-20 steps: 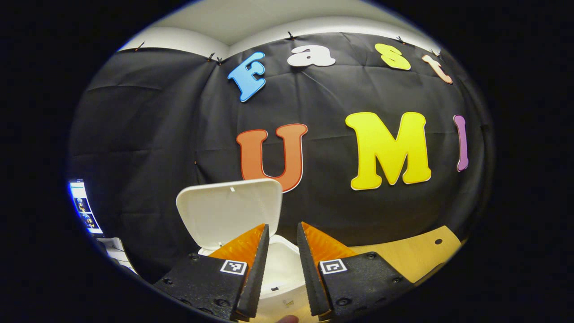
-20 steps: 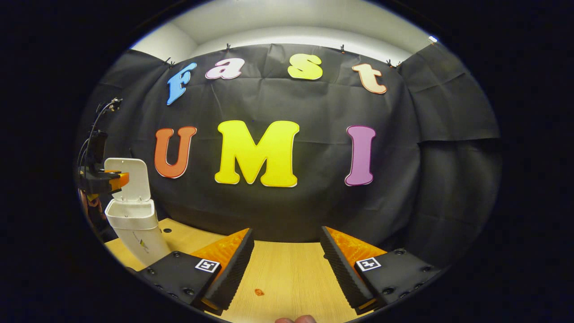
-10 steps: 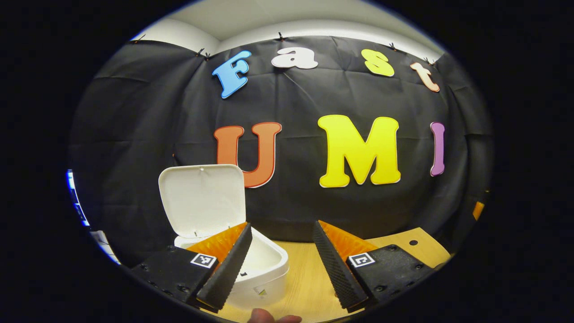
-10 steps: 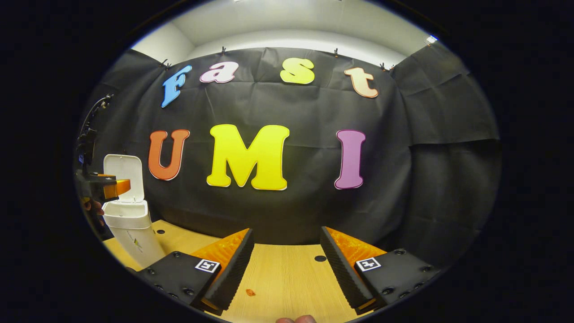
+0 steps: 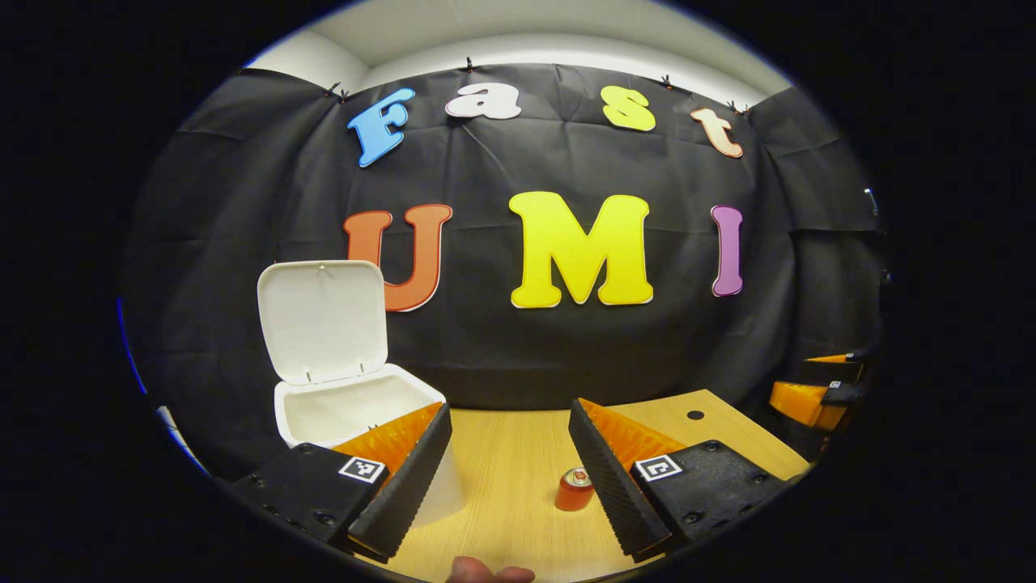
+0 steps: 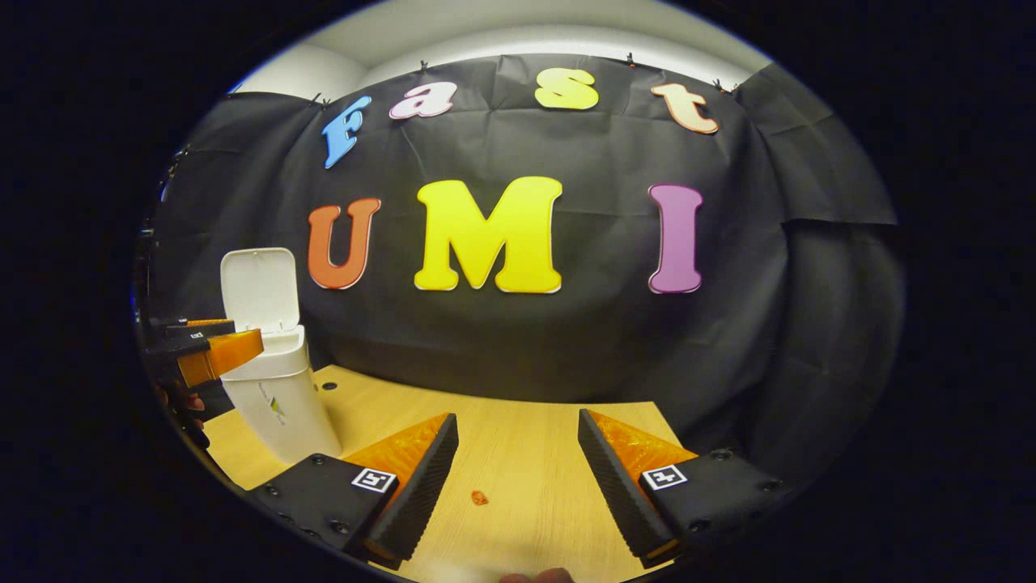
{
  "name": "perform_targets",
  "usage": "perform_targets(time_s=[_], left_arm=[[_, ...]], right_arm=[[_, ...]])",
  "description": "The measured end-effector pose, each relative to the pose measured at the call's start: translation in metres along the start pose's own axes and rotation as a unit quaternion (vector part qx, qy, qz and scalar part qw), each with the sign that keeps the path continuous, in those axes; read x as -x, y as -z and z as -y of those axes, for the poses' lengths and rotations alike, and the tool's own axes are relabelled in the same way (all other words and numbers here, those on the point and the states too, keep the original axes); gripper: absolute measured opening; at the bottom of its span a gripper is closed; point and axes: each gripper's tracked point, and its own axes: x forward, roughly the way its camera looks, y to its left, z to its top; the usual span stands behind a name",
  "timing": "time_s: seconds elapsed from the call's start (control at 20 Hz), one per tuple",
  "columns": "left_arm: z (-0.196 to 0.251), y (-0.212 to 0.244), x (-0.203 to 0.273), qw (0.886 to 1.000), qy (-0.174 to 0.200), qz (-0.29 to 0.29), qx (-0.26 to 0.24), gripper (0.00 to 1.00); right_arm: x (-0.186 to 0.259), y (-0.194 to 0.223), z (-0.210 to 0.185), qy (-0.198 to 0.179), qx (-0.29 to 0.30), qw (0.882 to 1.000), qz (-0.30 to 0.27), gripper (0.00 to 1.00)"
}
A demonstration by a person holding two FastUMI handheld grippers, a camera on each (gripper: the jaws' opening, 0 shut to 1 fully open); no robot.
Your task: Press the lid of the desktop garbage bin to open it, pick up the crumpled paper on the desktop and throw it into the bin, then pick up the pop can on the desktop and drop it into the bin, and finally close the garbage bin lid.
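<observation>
No legible words or numbers found on any object. Square black-and-white coded markers [image 5: 361, 468] seen, one on each finger block of the left gripper [image 5: 508, 407] and of the right gripper [image 6: 516, 417]. Small printed mark on the front of the garbage bin [image 6: 283, 380], too small to read. Print on the pop can [image 5: 575, 490] likewise unreadable.

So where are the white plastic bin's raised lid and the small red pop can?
white plastic bin's raised lid [image 5: 321, 320]: left gripper view, middle of its inner face.
small red pop can [image 5: 574, 491]: left gripper view, on its side wall.
</observation>
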Motion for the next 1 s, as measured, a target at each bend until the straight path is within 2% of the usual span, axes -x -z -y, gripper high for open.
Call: perform_targets(time_s=[0.4,0.75,1.0], left_arm=[[-0.007,0.032,0.028,0.999,-0.018,-0.046,-0.01,0.96],[-0.034,0.053,0.058,0.993,-0.08,-0.081,-0.012,0.96],[-0.056,0.058,0.074,0.988,-0.118,-0.095,-0.015,0.96]], right_arm=[[-0.034,0.077,-0.021,-0.048,0.016,0.996,-0.075,0.94],[-0.096,0.163,-0.039,-0.086,0.018,0.983,-0.163,0.94],[-0.135,0.215,-0.038,-0.089,0.037,0.97,-0.223,0.94]])
